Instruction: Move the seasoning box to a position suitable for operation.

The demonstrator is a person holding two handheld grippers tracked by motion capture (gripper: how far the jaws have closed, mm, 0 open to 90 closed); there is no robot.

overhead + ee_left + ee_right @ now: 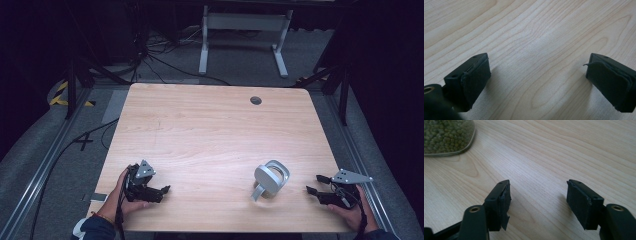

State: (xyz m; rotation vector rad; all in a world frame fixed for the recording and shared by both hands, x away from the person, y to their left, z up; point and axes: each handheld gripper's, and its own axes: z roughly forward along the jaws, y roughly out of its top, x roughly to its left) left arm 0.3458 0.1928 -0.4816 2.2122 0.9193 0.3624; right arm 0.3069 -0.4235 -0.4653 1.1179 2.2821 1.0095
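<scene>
A clear container [270, 179] with a pale grey lid lies near the table's front edge, right of centre. In the right gripper view its see-through wall [446, 135] shows at the top left, full of small green beans. My right gripper [315, 183] rests on the table just right of the container, open, its jaws pointing left towards it and apart from it; nothing sits between its pads [539, 186]. At the front left my left gripper [162, 192] lies low on the table, open too, with bare wood between its jaws [539, 65].
The light wooden table [210, 130] has a round cable hole [256, 100] near its far edge. A white desk frame [245, 35] and cables lie on the dark floor beyond. A hand holds each gripper at the table's front edge.
</scene>
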